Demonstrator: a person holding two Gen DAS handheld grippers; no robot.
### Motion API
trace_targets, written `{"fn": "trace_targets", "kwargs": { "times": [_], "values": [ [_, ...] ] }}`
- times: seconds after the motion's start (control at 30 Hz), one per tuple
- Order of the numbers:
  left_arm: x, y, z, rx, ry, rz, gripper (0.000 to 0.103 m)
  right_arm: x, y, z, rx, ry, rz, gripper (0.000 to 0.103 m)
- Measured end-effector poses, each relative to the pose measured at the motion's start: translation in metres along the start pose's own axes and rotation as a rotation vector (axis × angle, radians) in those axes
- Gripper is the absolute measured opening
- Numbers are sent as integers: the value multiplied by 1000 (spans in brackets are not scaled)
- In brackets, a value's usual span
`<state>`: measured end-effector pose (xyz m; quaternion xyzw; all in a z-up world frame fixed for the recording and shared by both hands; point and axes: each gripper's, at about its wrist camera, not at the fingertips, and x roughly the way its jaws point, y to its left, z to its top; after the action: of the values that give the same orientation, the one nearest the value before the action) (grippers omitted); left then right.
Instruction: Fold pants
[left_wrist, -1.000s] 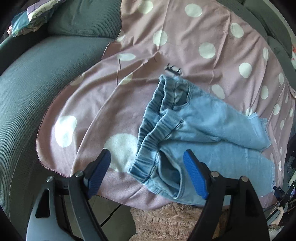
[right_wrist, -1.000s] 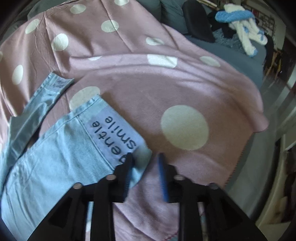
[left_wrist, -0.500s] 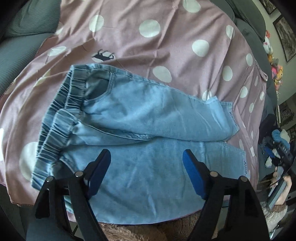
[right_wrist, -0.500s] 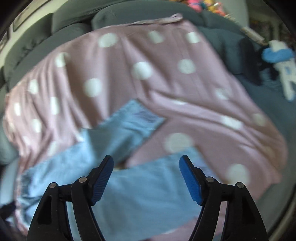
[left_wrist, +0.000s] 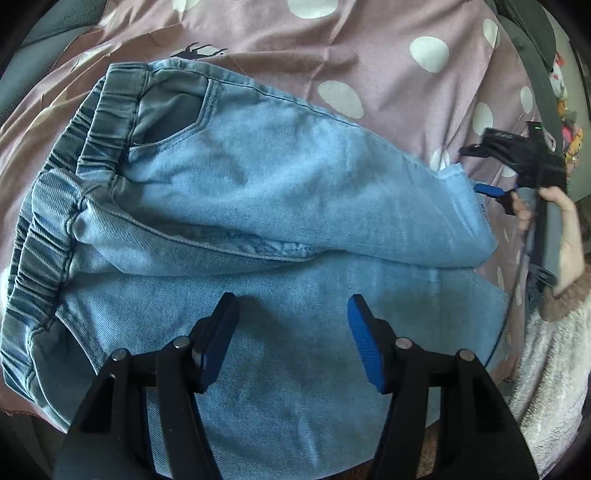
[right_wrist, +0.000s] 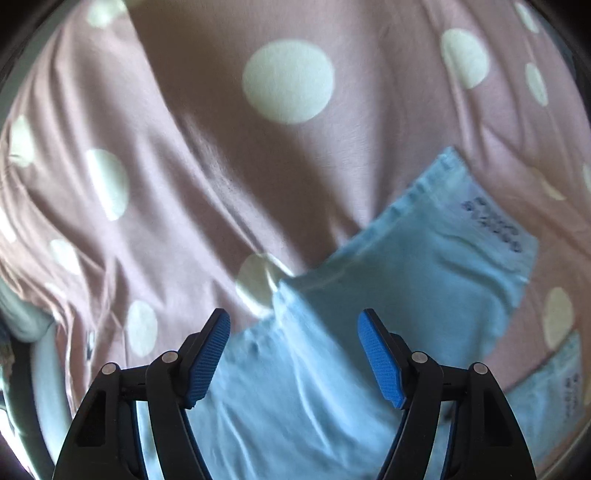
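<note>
The jeans (left_wrist: 280, 206) lie flat on the dotted blanket (left_wrist: 369, 48), waistband left and legs running right in the left view, while the left gripper (left_wrist: 291, 332), jaws just narrowing, and right gripper (right_wrist: 293, 350) hover spread, pinching nothing.

Soft daylight, left wrist view sharp and evenly lit, faint shadows under the fingers on the pants (left_wrist: 258, 206), right wrist view smeared by motion blur, broad dark shadow bands across the spotted blanket (right_wrist: 184, 166), fisheye bending and black vignette at every edge
</note>
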<state>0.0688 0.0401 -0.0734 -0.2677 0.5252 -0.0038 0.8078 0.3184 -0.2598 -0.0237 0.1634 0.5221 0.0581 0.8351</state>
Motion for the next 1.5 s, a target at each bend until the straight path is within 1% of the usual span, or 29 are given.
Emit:
{"fn": "trace_targets", "kwargs": {
  "times": [0.03, 0.07, 0.13, 0.17, 0.2, 0.27, 0.3, 0.4, 0.47, 0.5, 0.6, 0.63, 0.67, 0.73, 0.77, 0.8, 0.83, 0.9, 0.97, 1.0, 1.03, 1.07, 1.13, 1.2, 1.23, 1.37, 1.43, 1.47, 1.5],
  "values": [
    [0, 2, 0, -10, -3, -10, 62, 7, 4, 3, -8, 2, -38, 69],
    [-1, 4, 0, -15, -6, -17, 62, 15, 8, 4, -21, -2, -84, 63],
    [-2, 5, 0, -14, -10, -28, 62, 27, 11, 4, -41, -3, -165, 62],
    [-3, 5, 0, -15, -12, -32, 62, 31, 10, 3, -39, 1, -177, 57],
    [-3, 5, -1, -15, -14, -34, 62, 33, 7, 1, -26, 5, -165, 42],
    [-3, 4, -1, -11, -14, -33, 62, 33, 0, -4, -11, 15, -143, 25],
    [-3, 4, -1, -10, -14, -33, 63, 31, -1, -6, -24, 9, -134, 19],
    [-2, 2, 0, -12, -8, -31, 64, 8, -5, -17, -80, -34, -93, 16],
    [-4, 3, 1, -31, -5, -35, 64, -20, -9, -28, -82, -88, -44, 14],
    [-5, 4, 1, -41, -2, -39, 64, -35, -11, -35, -86, -117, -11, 9],
    [-8, 4, 1, -74, 14, -74, 64, -87, -26, -68, -79, -233, 87, 6],
    [-9, 3, 1, -82, 20, -86, 64, -100, -31, -78, -69, -268, 109, 5],
    [-11, 1, 1, -86, 23, -92, 64, -112, -34, -90, -66, -300, 116, 1],
    [-14, -5, 3, -81, 9, -100, 64, -132, -46, -113, -51, -355, 125, 1],
    [-15, -10, 3, -67, 2, -99, 64, -135, -52, -119, -44, -364, 131, 1],
    [-16, -16, 4, -53, -1, -93, 64, -133, -55, -122, -48, -349, 141, 1],
    [-16, -20, 5, -43, -1, -87, 64, -127, -60, -122, -47, -311, 153, 1],
    [-16, -27, 3, -37, 0, -93, 64, -116, -64, -111, -24, -256, 137, 1],
    [-14, -28, -1, -31, 8, -101, 66, -109, -59, -95, -28, -227, 115, 1],
    [-12, -29, -3, -25, 17, -95, 66, -106, -47, -78, -26, -220, 111, 1],
    [-9, -28, -5, -20, 27, -85, 66, -103, -42, -71, -21, -213, 116, 1],
    [-6, -27, -6, -19, 35, -73, 66, -96, -31, -58, -21, -202, 126, 4],
    [-2, -22, -8, -29, 49, -60, 66, -83, -18, -43, -11, -156, 122, 19],
    [-1, -19, -7, -39, 52, -69, 66, -68, -5, -34, -14, -126, 126, 48],
    [-1, -19, -6, -40, 48, -71, 66, -57, 3, -27, -19, -107, 123, 50],
    [-3, -17, -4, -33, 39, -54, 66, -17, 20, -9, 1, -5, 101, 50],
    [-2, -15, -3, -39, 39, -56, 66, 1, 23, -4, -2, 21, 46, 50],
    [-2, -14, -3, -41, 40, -59, 66, 7, 24, -4, -11, 22, 23, 45],
    [-2, -13, -2, -44, 40, -59, 66, 11, 23, -6, -17, 20, 7, 23]
  ]
}}
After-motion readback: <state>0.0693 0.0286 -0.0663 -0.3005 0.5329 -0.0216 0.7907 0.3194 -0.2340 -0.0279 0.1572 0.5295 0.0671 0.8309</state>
